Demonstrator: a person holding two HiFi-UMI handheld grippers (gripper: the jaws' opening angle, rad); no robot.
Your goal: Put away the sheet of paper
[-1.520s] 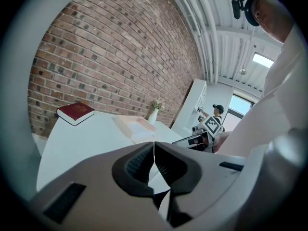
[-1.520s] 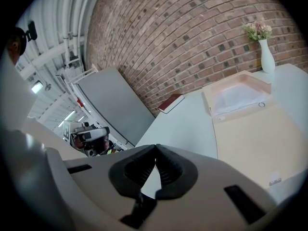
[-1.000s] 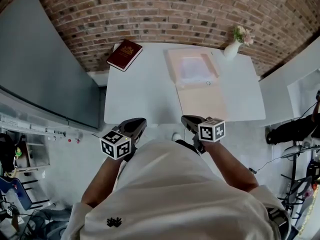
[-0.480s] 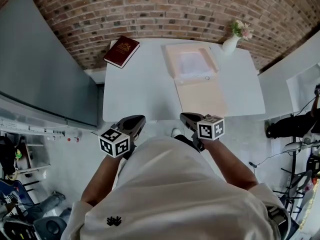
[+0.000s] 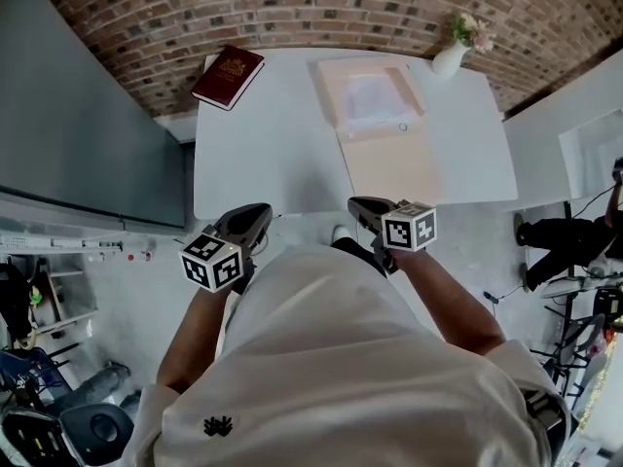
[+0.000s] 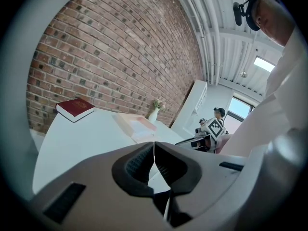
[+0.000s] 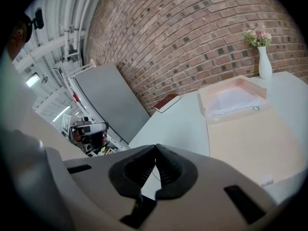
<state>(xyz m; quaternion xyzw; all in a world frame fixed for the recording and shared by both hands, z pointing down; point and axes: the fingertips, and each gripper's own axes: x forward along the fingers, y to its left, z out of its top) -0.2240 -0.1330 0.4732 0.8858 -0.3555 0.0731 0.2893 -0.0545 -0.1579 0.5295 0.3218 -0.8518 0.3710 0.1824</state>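
both closed, empty: left hand-held gripper, right hand-held gripper; book, vase flank open folder on table.

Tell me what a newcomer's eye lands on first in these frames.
The open pink folder on the right half of the white table stands out first, with a sheet of paper lying in its far half. Next come the red book at the far left corner and the vase of flowers at the far right, by the brick wall. The left gripper and right gripper are shut and empty at the near edge.
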